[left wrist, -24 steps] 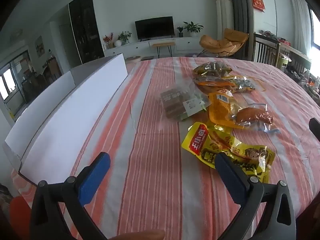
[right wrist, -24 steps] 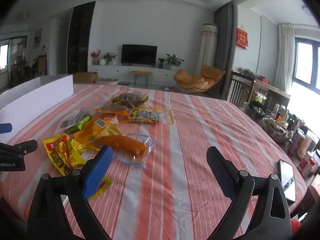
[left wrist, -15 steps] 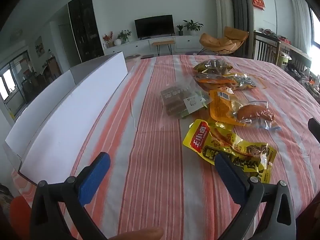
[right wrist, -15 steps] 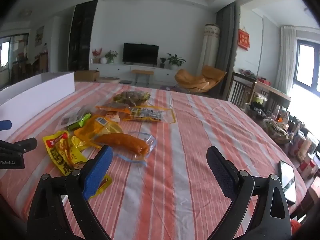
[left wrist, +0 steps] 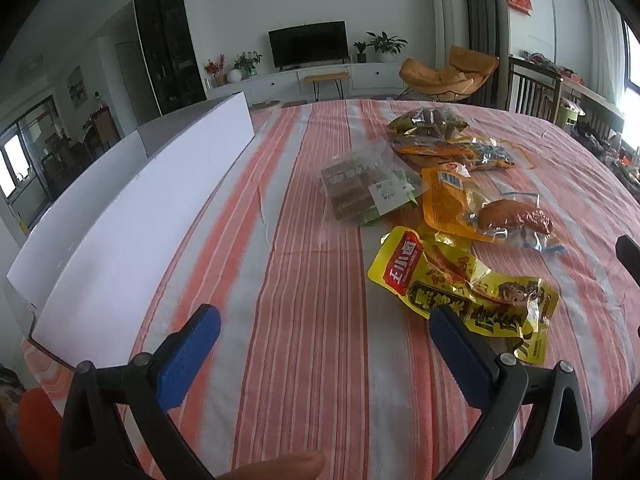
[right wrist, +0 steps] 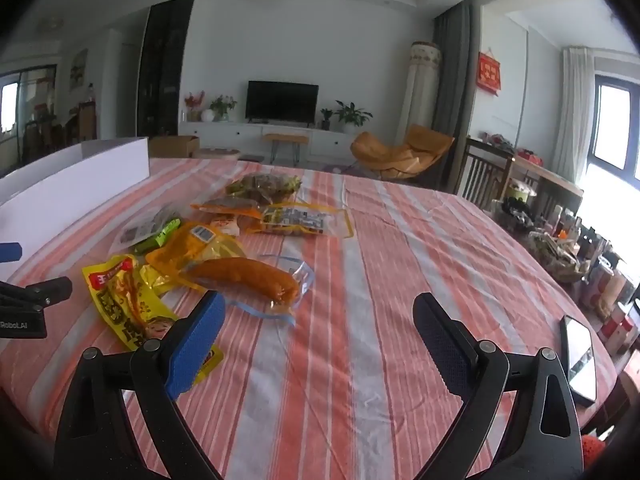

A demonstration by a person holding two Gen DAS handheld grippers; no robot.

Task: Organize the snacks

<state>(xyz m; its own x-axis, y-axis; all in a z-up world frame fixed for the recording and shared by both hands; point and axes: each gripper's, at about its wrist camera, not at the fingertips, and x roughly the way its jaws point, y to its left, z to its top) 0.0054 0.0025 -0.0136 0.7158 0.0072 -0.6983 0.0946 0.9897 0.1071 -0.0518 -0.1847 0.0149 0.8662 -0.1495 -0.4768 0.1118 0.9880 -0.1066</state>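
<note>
Fingers [left wrist: 188,360] of both the left gripper [left wrist: 326,354] and right gripper [right wrist: 320,338] gape empty above the counter [left wrist: 312,320], so sorting looks unstarted; next, I judge, grab the yellow snack packet [left wrist: 464,284] lying well right of the white box [left wrist: 132,220].

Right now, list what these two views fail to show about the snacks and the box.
- White box interior: both views, near wall hides it.
- Yellow packet near end: right wrist view, blue pad covers it.
- Farthest dark snack bag contents: too small, glare.
- Phone screen: reflection only.
</note>
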